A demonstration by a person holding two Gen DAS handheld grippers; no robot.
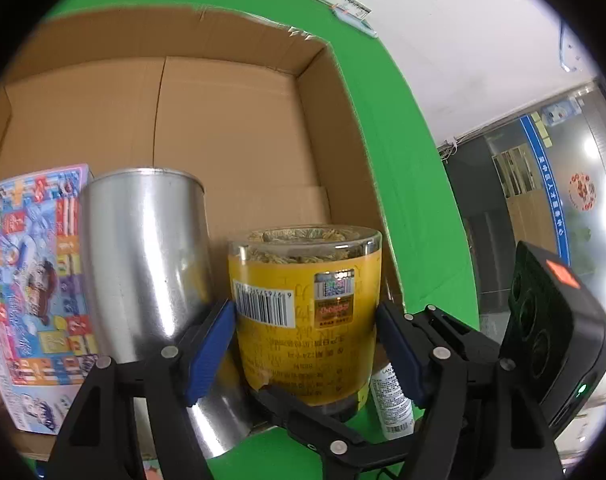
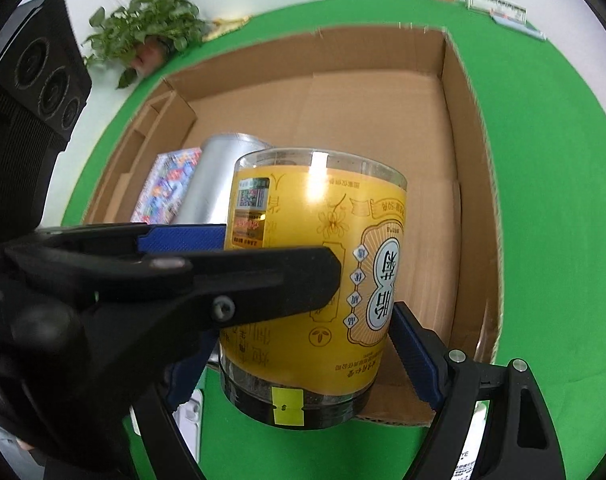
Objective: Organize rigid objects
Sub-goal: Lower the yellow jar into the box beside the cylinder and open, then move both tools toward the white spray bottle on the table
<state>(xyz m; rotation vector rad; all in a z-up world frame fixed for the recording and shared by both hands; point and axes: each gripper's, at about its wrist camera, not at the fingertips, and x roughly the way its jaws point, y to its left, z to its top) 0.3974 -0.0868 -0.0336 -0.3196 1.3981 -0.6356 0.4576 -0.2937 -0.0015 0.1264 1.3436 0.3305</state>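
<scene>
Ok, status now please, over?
Both grippers, left and right, shut on yellow jar. Jar upside down at box. Silver can close beside.

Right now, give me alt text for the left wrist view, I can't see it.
A yellow-labelled clear plastic jar stands upside down between the blue pads of the left tool, beside a shiny silver metal can and a colourful printed booklet, in front of an open brown cardboard box.
</scene>
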